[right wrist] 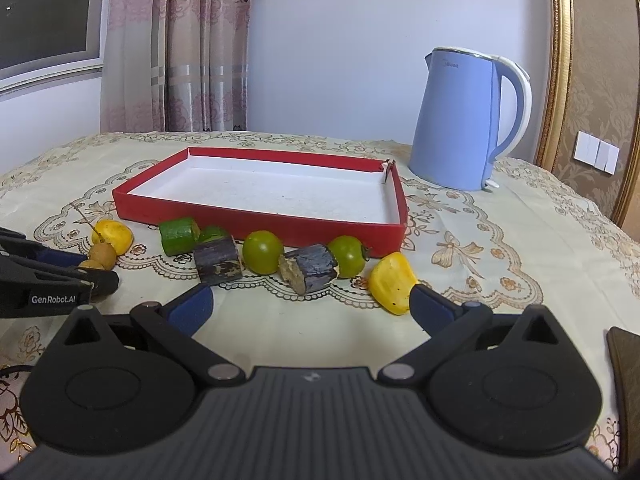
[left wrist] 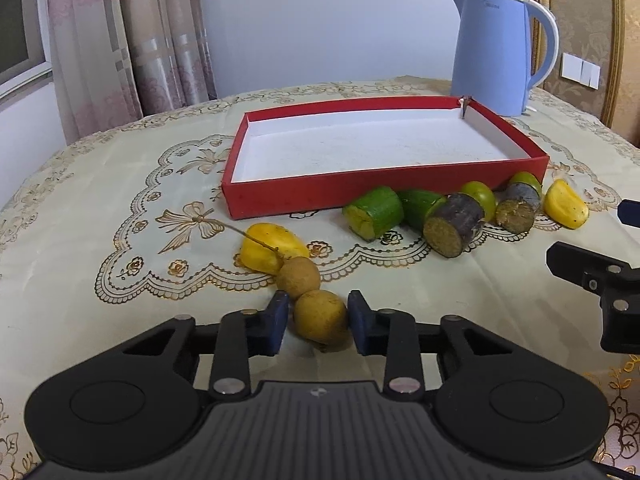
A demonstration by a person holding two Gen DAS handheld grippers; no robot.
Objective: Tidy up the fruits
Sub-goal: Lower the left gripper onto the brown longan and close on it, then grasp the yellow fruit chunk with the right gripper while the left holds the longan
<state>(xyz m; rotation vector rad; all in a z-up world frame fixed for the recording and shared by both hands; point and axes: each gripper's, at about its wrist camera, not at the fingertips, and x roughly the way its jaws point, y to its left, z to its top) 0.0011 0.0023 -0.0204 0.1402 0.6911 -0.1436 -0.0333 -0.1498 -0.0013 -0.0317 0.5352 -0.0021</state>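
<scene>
Curtained window [right wrist: 48,12], pale wall [right wrist: 340,40], embroidered tablecloth [right wrist: 500,260]

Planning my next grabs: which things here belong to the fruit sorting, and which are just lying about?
For the job:
red box
longans, between the left gripper's jaws
yellow pieces
green tomatoes
cucumber chunks
sugarcane chunks

Just lying about:
blue kettle
tablecloth
curtain
</scene>
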